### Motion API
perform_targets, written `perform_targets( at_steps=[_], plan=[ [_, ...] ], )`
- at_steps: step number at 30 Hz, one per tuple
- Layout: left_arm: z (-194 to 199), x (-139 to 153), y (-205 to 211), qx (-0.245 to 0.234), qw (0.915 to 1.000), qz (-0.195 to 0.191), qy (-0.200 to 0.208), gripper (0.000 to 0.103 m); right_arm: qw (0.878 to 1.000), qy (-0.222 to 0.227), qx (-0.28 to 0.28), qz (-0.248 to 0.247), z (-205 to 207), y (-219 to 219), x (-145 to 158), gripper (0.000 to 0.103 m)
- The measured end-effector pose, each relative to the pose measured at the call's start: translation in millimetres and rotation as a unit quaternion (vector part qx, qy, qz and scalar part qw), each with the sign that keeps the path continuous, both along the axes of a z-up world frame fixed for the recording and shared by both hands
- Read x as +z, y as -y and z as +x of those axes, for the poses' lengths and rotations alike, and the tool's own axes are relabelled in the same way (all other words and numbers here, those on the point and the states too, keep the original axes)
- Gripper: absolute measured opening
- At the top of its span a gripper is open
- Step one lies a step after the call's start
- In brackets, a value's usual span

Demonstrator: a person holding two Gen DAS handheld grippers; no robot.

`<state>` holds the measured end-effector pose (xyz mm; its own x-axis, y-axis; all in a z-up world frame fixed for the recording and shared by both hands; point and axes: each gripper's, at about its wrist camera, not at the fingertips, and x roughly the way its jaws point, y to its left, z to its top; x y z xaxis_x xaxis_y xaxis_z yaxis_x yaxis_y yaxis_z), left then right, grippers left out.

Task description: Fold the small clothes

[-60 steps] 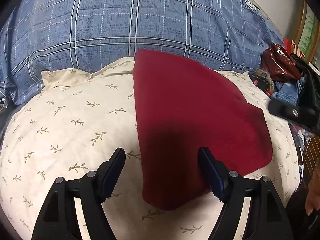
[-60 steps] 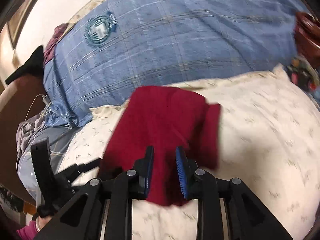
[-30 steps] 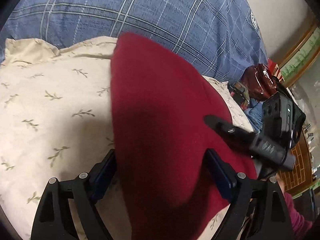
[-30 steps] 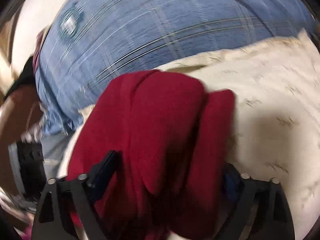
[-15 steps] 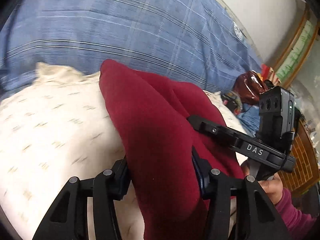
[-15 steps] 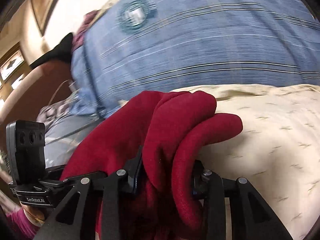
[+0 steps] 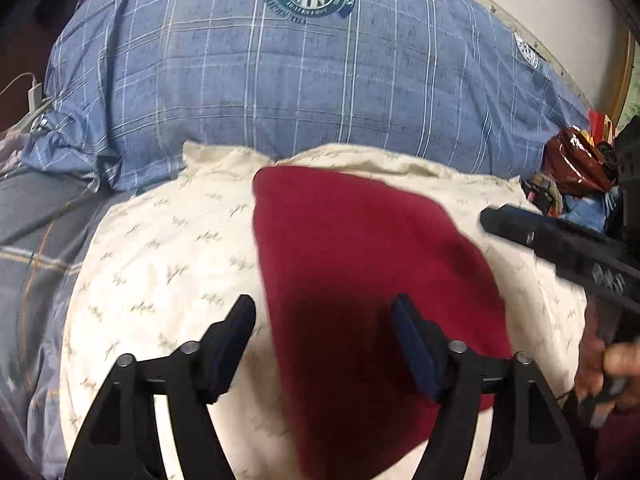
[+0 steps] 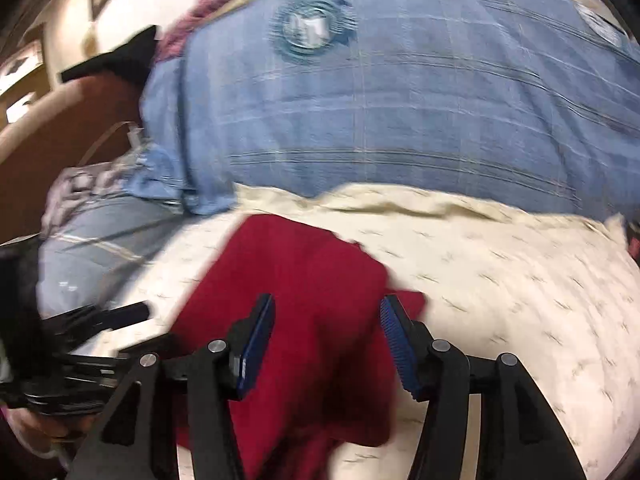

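Note:
A dark red cloth (image 7: 360, 264) lies folded on the cream leaf-print pillow (image 7: 168, 264). My left gripper (image 7: 326, 320) is open above the cloth's near left part and holds nothing. In the right wrist view the same red cloth (image 8: 312, 280) lies on the pillow (image 8: 520, 288), bunched at its near edge. My right gripper (image 8: 326, 320) is open over it and empty. The right gripper's black body (image 7: 560, 248) shows at the right of the left wrist view. The left gripper (image 8: 80, 340) shows at the lower left of the right wrist view.
A blue plaid duvet (image 7: 304, 92) with a round crest rises behind the pillow. A dark red bag (image 7: 576, 160) and clutter sit at the far right. A white charger cable (image 7: 28, 88) lies at the far left. A brown headboard (image 8: 52, 132) stands left.
Both grippers were shut on the lifted red cloth half a second ago. They have opened and drawn back, and the cloth now lies on the pillow.

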<state>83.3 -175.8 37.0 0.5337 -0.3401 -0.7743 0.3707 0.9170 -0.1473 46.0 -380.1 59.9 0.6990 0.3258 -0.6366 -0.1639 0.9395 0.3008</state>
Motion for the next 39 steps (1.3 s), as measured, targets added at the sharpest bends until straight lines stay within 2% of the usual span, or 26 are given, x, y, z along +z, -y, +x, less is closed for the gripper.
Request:
perform_targets(
  at_steps=[2, 5, 8, 10, 12, 13, 14, 18, 20, 23, 27, 31, 34, 39],
  plan=[
    [4.8, -7.9, 7.7, 0.008, 1.0000, 0.000, -0.003, 0.071, 1.000, -0.013, 0.019, -0.015, 11.0, -14.0, -11.3, 0.046],
    [9.3, -28.4, 5.5, 0.026, 0.9995, 0.019, -0.003, 0.071, 0.997, -0.064, 0.007, -0.041, 37.5, -15.2, -50.4, 0.030],
    [22.3, -43.7, 8.6, 0.027, 0.9992, 0.000, -0.028, 0.073, 0.997, -0.066, -0.006, -0.031, 44.0, -2.1, -68.4, 0.030],
    [28.8, -45.1, 14.4, 0.025, 0.9995, 0.006, -0.020, 0.074, 0.997, -0.072, -0.012, -0.020, 39.4, 4.7, -65.4, 0.030],
    [29.6, -44.7, 17.8, 0.020, 0.9996, 0.020, -0.003, 0.074, 0.997, -0.072, -0.019, -0.034, 33.2, 3.7, -59.0, 0.030],
    [28.6, -45.2, 19.7, 0.019, 0.9995, 0.025, 0.002, 0.074, 0.997, -0.074, -0.019, -0.032, 28.8, 2.4, -55.6, 0.031],
    [27.9, -46.1, 19.1, 0.020, 0.9995, 0.026, 0.003, 0.073, 0.997, -0.073, -0.016, -0.022, 20.6, 1.6, -49.1, 0.037],
    [20.3, -46.4, 17.0, 0.024, 0.9994, 0.025, 0.006, 0.073, 0.999, -0.050, -0.001, 0.000, -9.7, -5.7, -34.9, 0.041],
    [12.0, -44.2, 15.3, 0.027, 0.9993, 0.023, 0.008, 0.073, 0.998, -0.055, 0.008, -0.005, -20.1, -12.2, -39.6, 0.041],
    [5.3, -42.2, 15.2, 0.028, 0.9992, 0.023, 0.014, 0.073, 0.995, -0.074, -0.002, -0.061, -24.7, -21.4, -61.1, 0.041],
    [-6.4, -38.2, 15.3, 0.031, 0.9986, 0.029, 0.030, 0.073, 0.997, -0.077, -0.018, -0.027, -30.7, -12.1, -57.3, 0.042],
    [-17.3, -31.3, 10.3, 0.044, 0.9974, 0.029, 0.050, 0.073, 0.998, -0.053, -0.031, -0.023, -46.4, -12.4, -42.1, 0.046],
    [-23.6, -26.6, 5.9, 0.052, 0.9968, 0.025, 0.056, 0.072, 0.998, -0.041, -0.043, -0.021, -52.7, -13.0, -36.3, 0.057],
    [-40.0, -14.8, 0.0, 0.058, 0.9951, 0.032, 0.073, 0.072, 0.998, -0.019, -0.064, -0.021, -56.4, -11.9, -25.6, 0.061]
  ],
)
